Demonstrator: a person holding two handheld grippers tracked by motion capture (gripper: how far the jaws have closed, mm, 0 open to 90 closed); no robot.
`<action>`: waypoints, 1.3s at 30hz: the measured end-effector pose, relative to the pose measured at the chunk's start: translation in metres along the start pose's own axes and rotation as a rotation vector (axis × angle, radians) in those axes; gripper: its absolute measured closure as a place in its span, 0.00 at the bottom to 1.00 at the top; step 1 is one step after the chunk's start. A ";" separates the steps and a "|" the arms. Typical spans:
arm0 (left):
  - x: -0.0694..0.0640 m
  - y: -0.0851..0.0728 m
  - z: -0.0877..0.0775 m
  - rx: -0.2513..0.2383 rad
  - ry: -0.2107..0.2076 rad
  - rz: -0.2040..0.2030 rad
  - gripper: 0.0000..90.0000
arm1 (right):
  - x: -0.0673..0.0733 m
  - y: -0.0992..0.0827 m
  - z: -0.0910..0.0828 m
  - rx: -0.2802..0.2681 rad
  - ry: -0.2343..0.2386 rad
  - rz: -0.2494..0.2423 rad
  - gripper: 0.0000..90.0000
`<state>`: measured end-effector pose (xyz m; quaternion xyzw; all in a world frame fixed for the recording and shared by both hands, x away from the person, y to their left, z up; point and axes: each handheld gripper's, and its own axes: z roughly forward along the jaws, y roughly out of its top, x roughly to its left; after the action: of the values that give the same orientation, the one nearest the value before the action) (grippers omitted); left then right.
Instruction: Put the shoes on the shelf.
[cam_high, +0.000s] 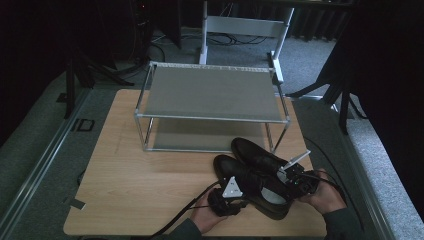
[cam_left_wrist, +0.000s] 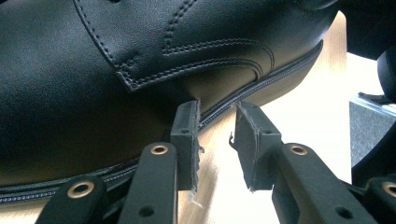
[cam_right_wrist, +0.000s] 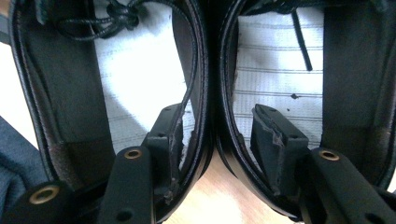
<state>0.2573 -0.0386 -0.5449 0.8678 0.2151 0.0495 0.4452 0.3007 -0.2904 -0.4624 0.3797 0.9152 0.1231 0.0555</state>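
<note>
On the wooden bench (cam_high: 150, 170), the left claw (cam_left_wrist: 217, 135) sits at about 6 o'clock, jaws spread and pinching nothing, its tips just beside the sole edge of the left shoe (cam_left_wrist: 116, 70). At 4 o'clock the right claw (cam_right_wrist: 217, 140) has one jaw inside each shoe, pinching the two touching inner walls; the right shoe (cam_right_wrist: 289, 70) lies beside its mate.

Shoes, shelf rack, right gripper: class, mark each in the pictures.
Shoes (cam_high: 250, 155): high view, toe of the farther shoe.
Shelf rack (cam_high: 212, 92): high view, top shelf surface.
Right gripper (cam_right_wrist: 217, 135): right gripper view, between its jaws.
</note>
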 end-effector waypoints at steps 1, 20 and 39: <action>0.000 0.000 0.000 -0.001 0.000 0.000 0.78 | 0.000 0.001 0.000 0.012 0.002 -0.004 0.60; 0.000 -0.002 -0.005 -0.012 0.025 -0.024 0.77 | 0.001 0.004 0.015 0.045 0.019 -0.027 0.88; 0.012 -0.005 -0.054 -0.127 0.073 -0.111 0.76 | 0.003 0.007 0.002 -0.144 0.095 0.028 0.90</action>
<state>0.2515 0.0094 -0.5177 0.8223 0.2752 0.0699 0.4932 0.3034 -0.2831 -0.4626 0.3811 0.9002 0.2075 0.0376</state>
